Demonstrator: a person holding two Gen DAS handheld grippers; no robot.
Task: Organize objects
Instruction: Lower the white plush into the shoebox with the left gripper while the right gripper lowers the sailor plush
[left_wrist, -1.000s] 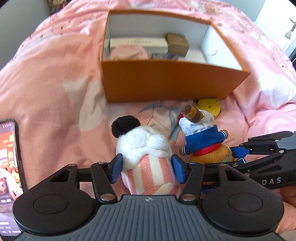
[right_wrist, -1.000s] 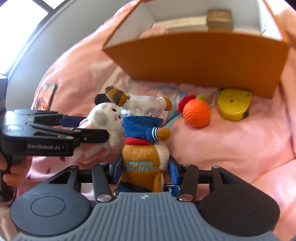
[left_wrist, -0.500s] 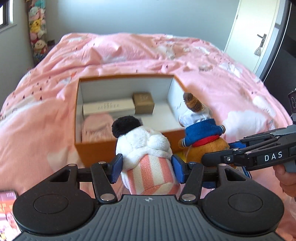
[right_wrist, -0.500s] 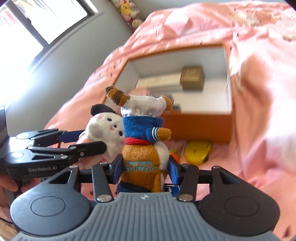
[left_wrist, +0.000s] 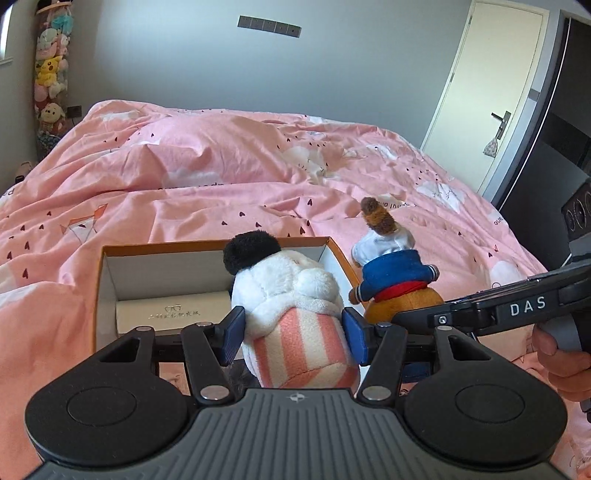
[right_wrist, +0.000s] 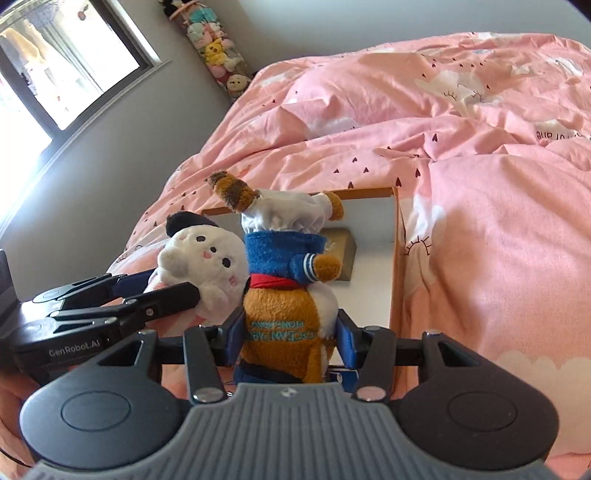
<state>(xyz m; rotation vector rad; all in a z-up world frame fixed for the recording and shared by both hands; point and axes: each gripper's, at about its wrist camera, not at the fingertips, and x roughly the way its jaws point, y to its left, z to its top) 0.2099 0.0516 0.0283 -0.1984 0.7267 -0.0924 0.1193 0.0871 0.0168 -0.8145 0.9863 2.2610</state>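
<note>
My left gripper (left_wrist: 293, 334) is shut on a white plush (left_wrist: 288, 291) with a black ear and pink-striped body; it also shows in the right wrist view (right_wrist: 207, 266). My right gripper (right_wrist: 286, 341) is shut on a brown plush (right_wrist: 286, 295) in a blue jacket and white hat, held upside down; it also shows in the left wrist view (left_wrist: 393, 284). Both are held side by side in the air over the near edge of an open orange box (left_wrist: 99, 280), which shows in the right wrist view (right_wrist: 399, 266) too.
The box holds a long white case (left_wrist: 173, 314) and a small tan box (right_wrist: 341, 254). It rests on a bed with a pink quilt (left_wrist: 221, 177). A tube of plush toys (left_wrist: 50, 81) stands by the wall; a door (left_wrist: 495, 96) is at right.
Both grippers have risen from the quilt with their plush toys and moved forward over the box. The views have tilted up toward the room.
</note>
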